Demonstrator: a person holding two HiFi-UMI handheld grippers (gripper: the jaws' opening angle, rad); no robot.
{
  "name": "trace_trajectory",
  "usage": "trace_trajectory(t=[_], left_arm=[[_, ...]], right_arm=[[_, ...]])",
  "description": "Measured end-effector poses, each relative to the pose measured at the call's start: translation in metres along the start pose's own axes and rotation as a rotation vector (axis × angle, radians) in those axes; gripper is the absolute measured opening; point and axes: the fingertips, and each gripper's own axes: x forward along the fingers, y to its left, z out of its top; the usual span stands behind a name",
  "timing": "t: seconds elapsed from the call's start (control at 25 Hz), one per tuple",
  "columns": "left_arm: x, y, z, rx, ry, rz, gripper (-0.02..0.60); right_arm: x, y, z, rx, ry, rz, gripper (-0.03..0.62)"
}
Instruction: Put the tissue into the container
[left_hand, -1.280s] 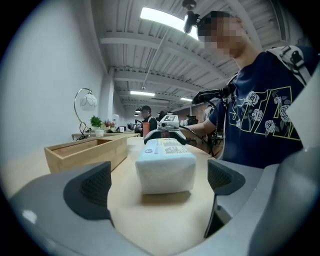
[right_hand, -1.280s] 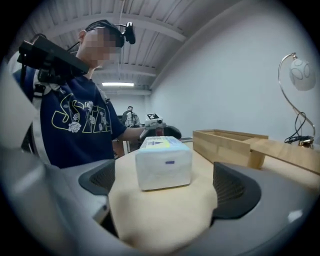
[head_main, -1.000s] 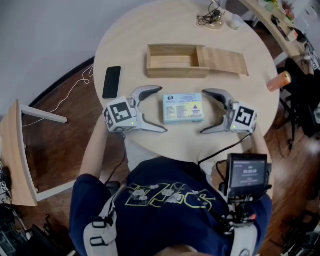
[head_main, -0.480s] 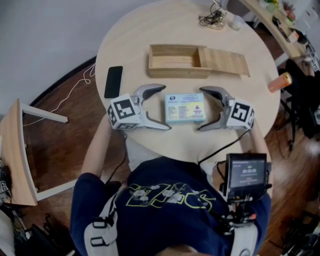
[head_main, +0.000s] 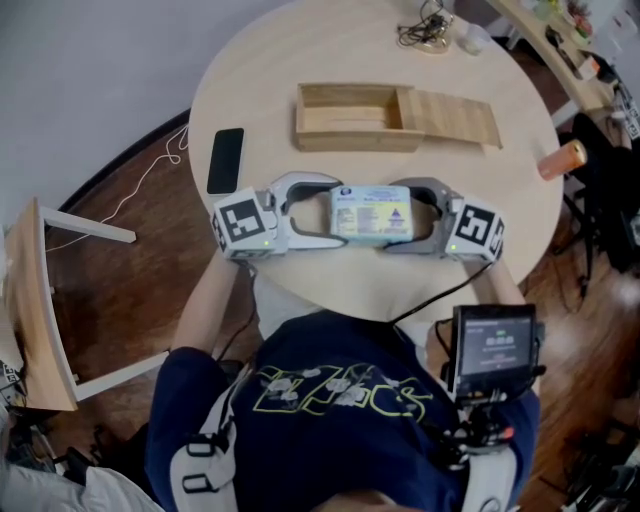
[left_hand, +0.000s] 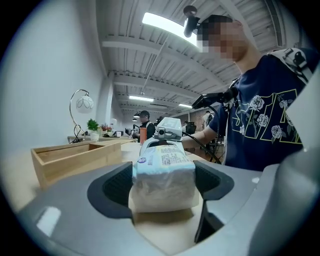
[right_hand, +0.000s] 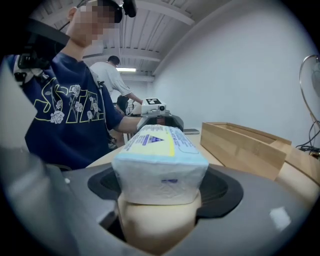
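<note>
Item: tissue pack (head_main: 371, 213), a soft film-wrapped block, judged light, easily squashed, wrapper probably slick. Location: flat on the table (head_main: 300, 60), on the near side of the open wooden container (head_main: 345, 140) and apart from it. Left gripper (head_main: 333, 212) and right gripper (head_main: 402, 215): jaws have just been closing, each now pinching one short end. Recommended hold: both ends, gentle squeeze, kept level

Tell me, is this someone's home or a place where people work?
Probably a shared workroom or lab: long white ceiling strip lights, another person standing in the background, and a cluttered wooden bench beside the round pale-wood table.
</note>
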Motion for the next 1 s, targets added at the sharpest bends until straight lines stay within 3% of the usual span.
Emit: trace_trajectory(t=[0.32,1.0], left_arm=[[-0.004,0.0,0.011,0.014,-0.018,0.004,0.39],[-0.025,0.034,0.083,0.109,-0.016,0.035,0.39]], right_arm=[[-0.002,-0.001,0.01,-0.023,-0.009,0.001,0.426],[-0.029,-0.039,0.082,-0.089,0.003,-0.02,0.426]])
